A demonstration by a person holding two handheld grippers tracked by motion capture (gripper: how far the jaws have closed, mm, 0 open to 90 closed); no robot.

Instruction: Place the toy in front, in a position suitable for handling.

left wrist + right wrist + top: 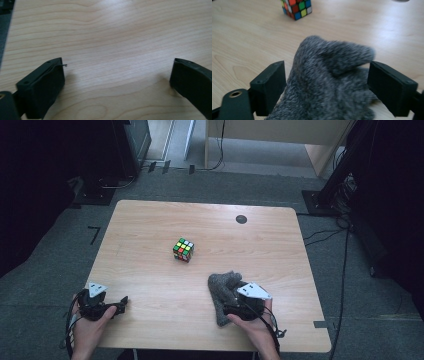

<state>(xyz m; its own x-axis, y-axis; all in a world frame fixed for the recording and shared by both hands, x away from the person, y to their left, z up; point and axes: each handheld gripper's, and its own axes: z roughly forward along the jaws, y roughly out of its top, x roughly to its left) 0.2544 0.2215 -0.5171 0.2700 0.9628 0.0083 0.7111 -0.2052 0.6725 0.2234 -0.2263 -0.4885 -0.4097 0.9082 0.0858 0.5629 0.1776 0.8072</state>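
Item: grey knitted glove [329,82], lying near the counter's [150,290] front edge, right of middle. Judged light, soft and limp; it will fold and sag when lifted, so take it across the bunched body, not a loose tip. Right gripper [327,85]: fingers [270,82] stand either side of the knit, partly closed; firm grip cannot be confirmed. Left gripper [117,82]: fingers wide apart, holding nothing, near the front left corner. Colour cube [183,249]: mid-counter, well apart.
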